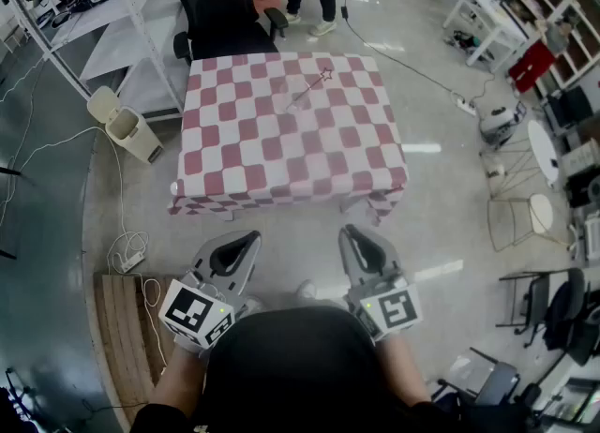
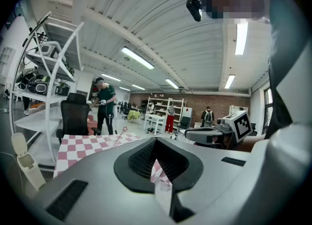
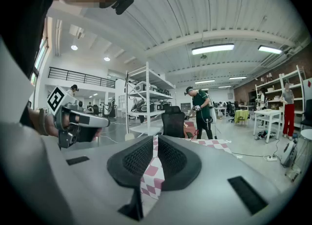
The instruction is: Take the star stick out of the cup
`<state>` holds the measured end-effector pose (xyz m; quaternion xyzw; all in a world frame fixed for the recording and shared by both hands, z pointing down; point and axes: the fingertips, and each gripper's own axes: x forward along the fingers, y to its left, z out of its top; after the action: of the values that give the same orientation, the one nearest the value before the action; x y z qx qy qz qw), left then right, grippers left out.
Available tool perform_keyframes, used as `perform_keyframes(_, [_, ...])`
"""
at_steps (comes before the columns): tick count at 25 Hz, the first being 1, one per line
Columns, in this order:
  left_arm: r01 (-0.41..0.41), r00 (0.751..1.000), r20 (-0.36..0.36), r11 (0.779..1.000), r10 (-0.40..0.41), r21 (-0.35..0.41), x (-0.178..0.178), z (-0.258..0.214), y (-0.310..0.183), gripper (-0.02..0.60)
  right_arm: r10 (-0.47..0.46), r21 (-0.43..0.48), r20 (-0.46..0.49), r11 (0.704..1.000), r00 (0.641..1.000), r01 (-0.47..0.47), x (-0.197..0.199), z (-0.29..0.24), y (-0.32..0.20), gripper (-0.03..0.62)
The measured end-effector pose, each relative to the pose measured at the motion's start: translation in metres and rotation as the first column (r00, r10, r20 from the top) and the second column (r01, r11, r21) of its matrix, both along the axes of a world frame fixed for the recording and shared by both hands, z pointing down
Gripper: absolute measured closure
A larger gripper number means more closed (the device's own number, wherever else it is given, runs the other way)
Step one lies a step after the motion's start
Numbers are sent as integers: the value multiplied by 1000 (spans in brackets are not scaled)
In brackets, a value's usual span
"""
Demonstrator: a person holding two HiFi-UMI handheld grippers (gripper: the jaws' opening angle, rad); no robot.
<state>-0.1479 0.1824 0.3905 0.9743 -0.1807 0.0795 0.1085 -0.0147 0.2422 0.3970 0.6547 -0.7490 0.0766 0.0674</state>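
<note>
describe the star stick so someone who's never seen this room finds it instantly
Find the square red-and-white checked table standing in front of the black office chair. On its far half, nearer the chair, the thin star stick leans up to the right. It is the only thing rising off that table, and its tip is a small star outline.
</note>
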Motion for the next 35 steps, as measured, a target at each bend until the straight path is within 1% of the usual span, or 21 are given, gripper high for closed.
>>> perform_keyframes(6, [9, 1000, 15, 1000, -9, -8, 27, 3, 9, 541, 9, 10, 27, 1000, 1000, -9, 33, 1, 8, 549])
perform_keyframes(10, [17, 1000, 24, 1000, -17, -9, 48, 3, 15, 541, 15, 77, 76, 997, 997, -21, 59, -9, 14, 549])
perform_keyframes(14, [8, 999, 47, 1000, -8, 4, 75, 6, 27, 541, 26, 32, 77, 999, 997, -28, 90, 6, 32, 549])
perform_keyframes(18, [-10, 995, 96, 999, 7, 32, 98, 12, 41, 541, 34, 41, 129, 998, 991, -39, 119, 11, 42, 549])
perform_keyframes(22, [-27, 992, 121, 999, 25, 17, 113, 19, 43, 541, 79, 60, 166, 994, 983, -90, 141, 15, 49, 549])
perform_keyframes(24, [-35, 991, 128, 999, 32, 18, 119, 22, 39, 541, 115, 39, 182, 992, 977, -124, 151, 22, 49, 549])
perform_keyframes(26, [-38, 992, 125, 999, 36, 13, 124, 24, 32, 541, 128, 20, 182, 991, 975, -134, 156, 29, 43, 549])
perform_keyframes(30, [-64, 991, 118, 998, 64, 2, 130, 27, 13, 541, 105, 42, 178, 993, 978, -114, 154, 27, 18, 549])
perform_keyframes(35, [-80, 991, 112, 997, 79, -2, 125, 31, -33, 541, 107, 47, 169, 992, 980, -116, 147, 17, -31, 549])
